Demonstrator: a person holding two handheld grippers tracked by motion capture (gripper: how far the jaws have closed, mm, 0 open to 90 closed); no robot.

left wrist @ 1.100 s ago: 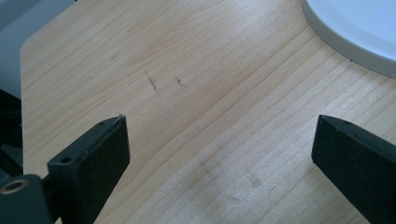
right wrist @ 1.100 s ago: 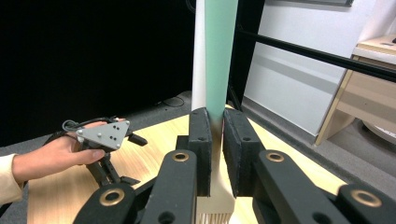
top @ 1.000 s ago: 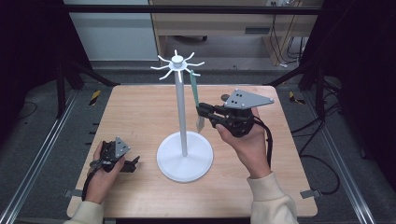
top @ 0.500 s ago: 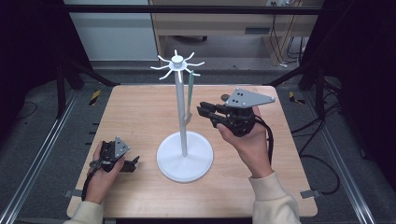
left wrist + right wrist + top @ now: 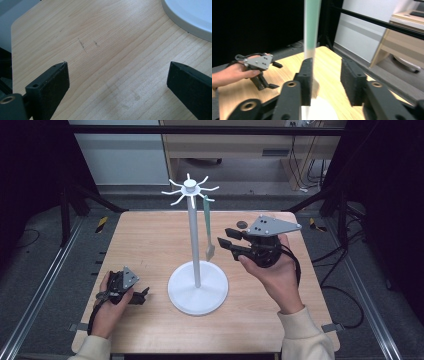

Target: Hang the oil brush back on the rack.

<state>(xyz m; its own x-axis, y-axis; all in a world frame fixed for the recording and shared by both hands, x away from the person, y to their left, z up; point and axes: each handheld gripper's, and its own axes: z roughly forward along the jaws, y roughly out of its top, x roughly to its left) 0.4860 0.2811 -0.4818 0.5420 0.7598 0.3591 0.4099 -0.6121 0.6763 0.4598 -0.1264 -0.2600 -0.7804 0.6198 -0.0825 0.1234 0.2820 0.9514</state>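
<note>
A white hook stand [image 5: 191,240] rises from a round base [image 5: 197,290] in the middle of the wooden table [image 5: 150,240]. From one of its top hooks hangs a green-handled utensil [image 5: 206,222] with a pale head. My right gripper [image 5: 225,237] is held in the air just right of that head, open and holding nothing. In the right gripper view the blurred green handle [image 5: 312,27] hangs just beyond the left jaw of my right gripper [image 5: 327,62]. My left gripper [image 5: 144,296] rests low at the table's front left. It is wide open [image 5: 117,67] over bare wood beside the base [image 5: 192,17].
A small dark round object [image 5: 242,224] lies on the table behind the right gripper. Black frame posts stand at both back corners. The right gripper's cable [image 5: 345,295] trails off the table's right side. The person's left hand and left gripper [image 5: 259,66] show far off in the right gripper view.
My right gripper has drawn back slightly to the right, away from the hanging utensil. The utensil swung left and now hangs near vertical. The left gripper has not moved.
</note>
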